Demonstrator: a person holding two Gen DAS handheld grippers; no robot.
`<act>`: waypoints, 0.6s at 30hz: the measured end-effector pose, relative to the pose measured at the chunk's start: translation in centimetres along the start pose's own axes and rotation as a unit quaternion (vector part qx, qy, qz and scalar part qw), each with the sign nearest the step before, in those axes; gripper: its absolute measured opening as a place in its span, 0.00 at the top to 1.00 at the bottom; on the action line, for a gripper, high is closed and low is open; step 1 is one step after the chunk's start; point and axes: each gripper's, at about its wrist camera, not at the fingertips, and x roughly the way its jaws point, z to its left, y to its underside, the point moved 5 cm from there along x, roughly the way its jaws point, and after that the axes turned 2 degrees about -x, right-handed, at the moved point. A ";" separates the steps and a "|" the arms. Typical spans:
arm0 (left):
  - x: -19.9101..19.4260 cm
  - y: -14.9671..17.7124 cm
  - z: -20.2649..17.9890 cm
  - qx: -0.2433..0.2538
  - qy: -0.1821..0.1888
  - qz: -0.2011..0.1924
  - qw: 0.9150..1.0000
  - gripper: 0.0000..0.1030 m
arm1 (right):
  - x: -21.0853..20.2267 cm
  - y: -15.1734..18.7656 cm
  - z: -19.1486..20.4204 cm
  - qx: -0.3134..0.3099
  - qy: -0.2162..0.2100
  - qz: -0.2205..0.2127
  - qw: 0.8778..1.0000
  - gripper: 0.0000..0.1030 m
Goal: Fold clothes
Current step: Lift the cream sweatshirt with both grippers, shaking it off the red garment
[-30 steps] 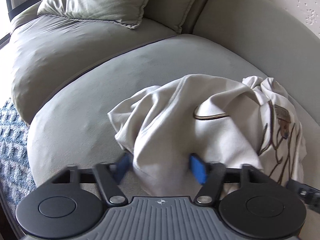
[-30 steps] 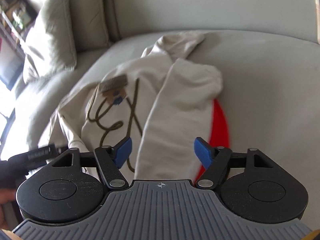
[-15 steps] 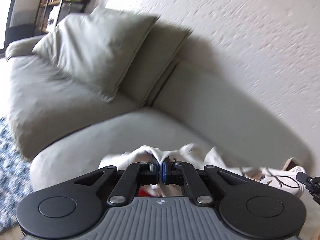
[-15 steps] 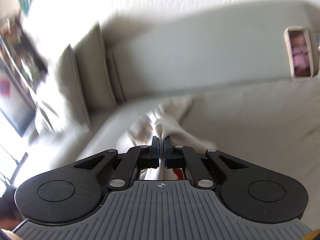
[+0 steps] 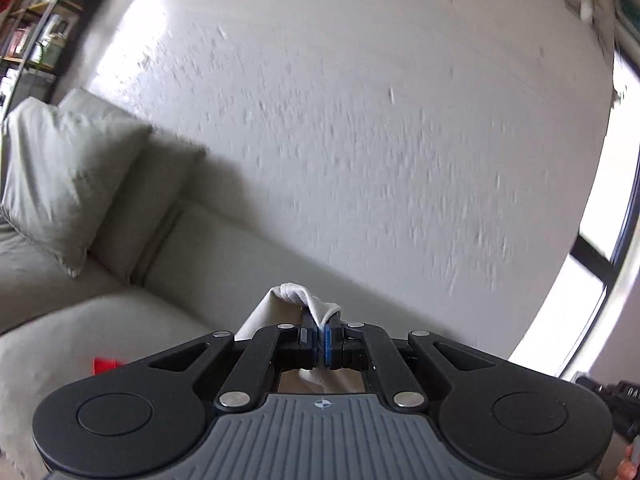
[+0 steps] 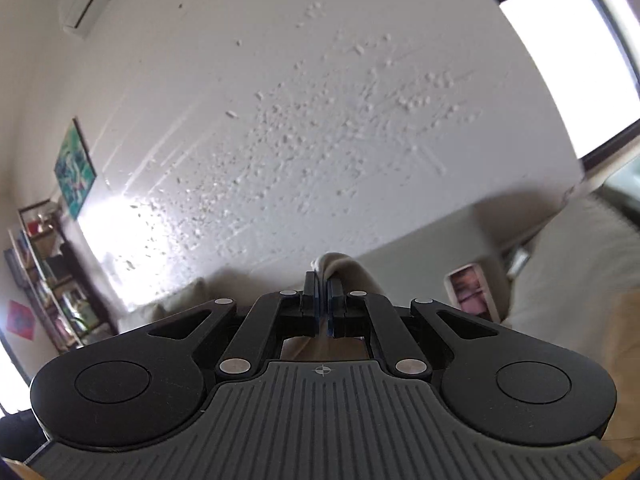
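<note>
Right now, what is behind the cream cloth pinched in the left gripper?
Behind the cream cloth clamped in the left gripper are the grey sofa back and white textured wall. The gripper body hides whatever hangs below.

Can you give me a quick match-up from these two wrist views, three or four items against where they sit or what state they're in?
Items:
1. left hand-held gripper
2. pillow
3. red cloth
4. framed picture

Places or states:
A. hanging on the wall above the bookshelf
B. lying on the sofa seat, low at the left of the left wrist view
C. shut on a fold of the cream garment
D. leaning against the sofa back

Pairs: 1-C, 2-D, 3-B, 4-A
</note>
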 end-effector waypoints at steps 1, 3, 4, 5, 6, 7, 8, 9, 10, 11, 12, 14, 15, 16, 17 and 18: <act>0.8 1.9 0.4 0.004 -0.008 0.029 1.000 0.98 | -0.6 0.3 -0.8 -0.007 0.012 0.010 1.000 0.97; 2.3 6.4 1.6 0.006 -0.031 0.092 0.995 0.98 | -1.1 2.5 -3.3 -0.010 0.041 0.049 0.998 0.96; 3.1 8.7 2.7 0.008 -0.043 0.126 0.991 0.98 | -1.2 3.9 -4.8 -0.008 0.056 0.075 0.996 0.96; 3.8 10.9 3.9 0.010 -0.056 0.158 0.986 0.98 | -1.2 6.2 -6.9 -0.001 0.073 0.104 0.992 0.96; 4.4 13.0 4.9 0.012 -0.070 0.188 0.980 0.98 | -1.2 8.9 -8.8 0.008 0.089 0.140 0.986 0.96; 5.0 14.9 5.7 0.010 -0.083 0.216 0.973 0.98 | -1.2 11.5 -10.6 0.018 0.100 0.178 0.979 0.96; 5.5 16.4 6.5 0.002 -0.093 0.241 0.966 0.98 | -1.3 14.1 -12.2 0.033 0.109 0.215 0.970 0.96; 6.0 17.6 7.0 -0.004 -0.098 0.262 0.960 0.98 | -1.3 16.4 -13.4 0.048 0.116 0.243 0.962 0.96; 6.7 17.9 7.0 0.004 -0.101 0.269 0.958 0.98 | -1.2 18.5 -14.5 0.062 0.123 0.268 0.953 0.96; 7.4 18.1 6.9 0.014 -0.104 0.273 0.956 0.98 | -1.1 20.6 -15.5 0.076 0.130 0.292 0.944 0.96; 8.2 18.3 6.7 0.025 -0.107 0.278 0.954 0.98 | -1.0 22.1 -16.2 0.084 0.135 0.311 0.937 0.96; 9.5 17.2 6.3 0.046 -0.113 0.268 0.956 0.98 | 0.0 23.6 -16.6 0.086 0.138 0.328 0.930 0.96; 10.0 15.9 6.0 0.048 -0.118 0.258 0.958 0.98 | 0.7 23.6 -16.6 0.081 0.137 0.326 0.932 0.96; 10.4 14.5 5.7 0.048 -0.123 0.247 0.960 0.98 | 1.4 23.3 -16.4 0.074 0.135 0.320 0.935 0.96; 10.8 13.9 5.6 0.050 -0.127 0.245 0.960 0.96 | 2.0 22.4 -16.0 0.069 0.133 0.309 0.939 0.96; 11.2 13.5 5.5 0.052 -0.131 0.244 0.959 0.94 | 2.7 21.5 -15.7 0.064 0.130 0.296 0.944 0.96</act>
